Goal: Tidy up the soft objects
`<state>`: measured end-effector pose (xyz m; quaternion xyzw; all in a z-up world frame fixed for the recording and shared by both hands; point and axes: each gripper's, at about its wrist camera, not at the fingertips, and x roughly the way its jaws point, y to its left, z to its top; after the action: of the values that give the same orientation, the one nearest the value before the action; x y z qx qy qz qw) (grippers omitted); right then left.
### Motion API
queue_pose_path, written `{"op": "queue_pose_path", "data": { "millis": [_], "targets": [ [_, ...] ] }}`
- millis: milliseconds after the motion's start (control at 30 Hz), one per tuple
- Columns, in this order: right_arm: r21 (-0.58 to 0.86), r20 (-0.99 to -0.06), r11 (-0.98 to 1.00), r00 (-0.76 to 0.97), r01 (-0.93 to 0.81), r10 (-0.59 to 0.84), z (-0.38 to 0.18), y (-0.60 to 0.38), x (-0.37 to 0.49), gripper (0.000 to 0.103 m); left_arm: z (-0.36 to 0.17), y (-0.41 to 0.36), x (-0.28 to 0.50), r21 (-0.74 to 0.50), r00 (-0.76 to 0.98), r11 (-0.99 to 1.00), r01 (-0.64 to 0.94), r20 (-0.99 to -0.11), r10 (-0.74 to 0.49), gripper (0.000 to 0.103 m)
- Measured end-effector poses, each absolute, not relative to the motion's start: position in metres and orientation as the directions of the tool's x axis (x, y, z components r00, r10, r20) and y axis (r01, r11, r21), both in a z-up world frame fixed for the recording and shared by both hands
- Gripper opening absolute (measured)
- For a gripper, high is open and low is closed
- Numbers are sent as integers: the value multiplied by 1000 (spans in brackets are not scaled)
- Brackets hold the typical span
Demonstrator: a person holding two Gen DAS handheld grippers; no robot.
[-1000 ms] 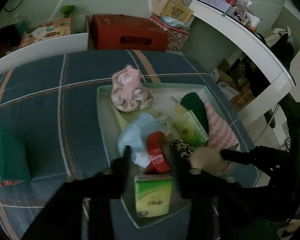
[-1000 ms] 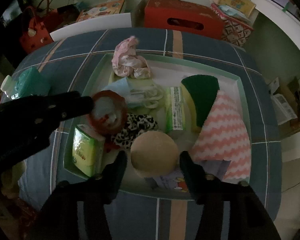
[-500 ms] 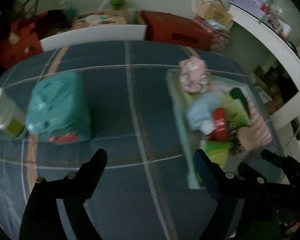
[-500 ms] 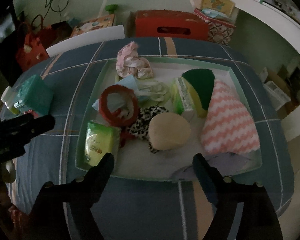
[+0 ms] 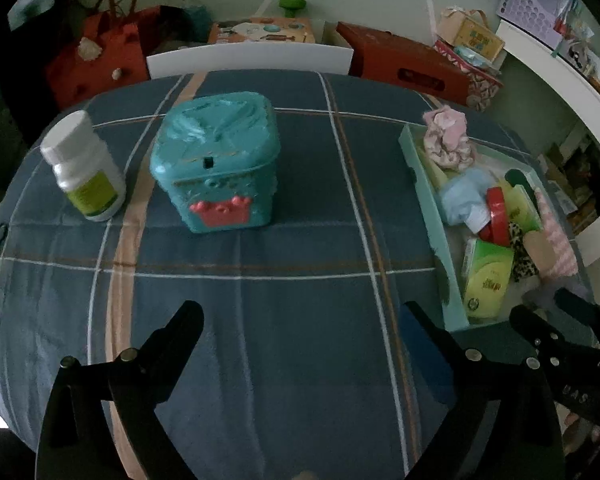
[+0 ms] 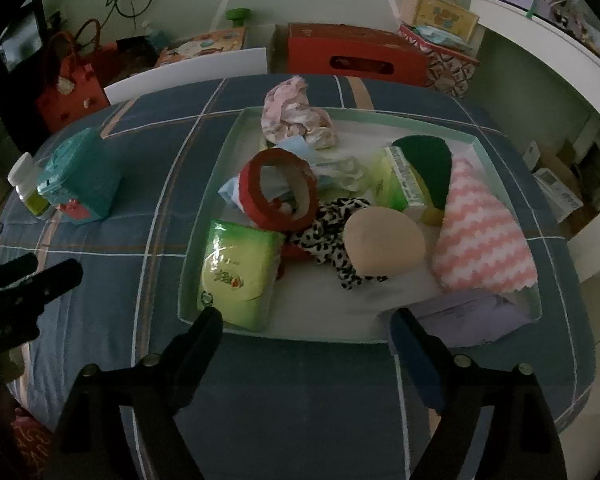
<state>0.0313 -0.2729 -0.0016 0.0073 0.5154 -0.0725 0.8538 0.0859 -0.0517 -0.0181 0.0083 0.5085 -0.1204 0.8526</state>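
Both tongs, left [image 5: 300,316] and right [image 6: 306,318], have just been opening and are gaping empty over the plaid bed [image 5: 284,320]; the tray [image 6: 204,216] is holding soft things.

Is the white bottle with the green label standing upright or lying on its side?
Upright. The white bottle stands on its base on the plaid cloth, its cap on top, beside the teal box.

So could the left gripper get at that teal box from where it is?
Probably yes: the left gripper is open and empty, and only bare plaid cloth lies between it and the teal box.
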Motion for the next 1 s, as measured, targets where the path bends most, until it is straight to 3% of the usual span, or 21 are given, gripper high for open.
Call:
{"op": "queue_pose_path", "data": {
  "millis": [467,1000],
  "targets": [
    [-56,-880,990,463,127,-110,-4,-270,30,89,-13,-45,76,62,534,992,107,-846,-4,98],
    [-58,-878,989,465,134,-114,-4,-271,31,89,-13,-46,76,63,532,991,116,-847,-8,98]
  ]
}}
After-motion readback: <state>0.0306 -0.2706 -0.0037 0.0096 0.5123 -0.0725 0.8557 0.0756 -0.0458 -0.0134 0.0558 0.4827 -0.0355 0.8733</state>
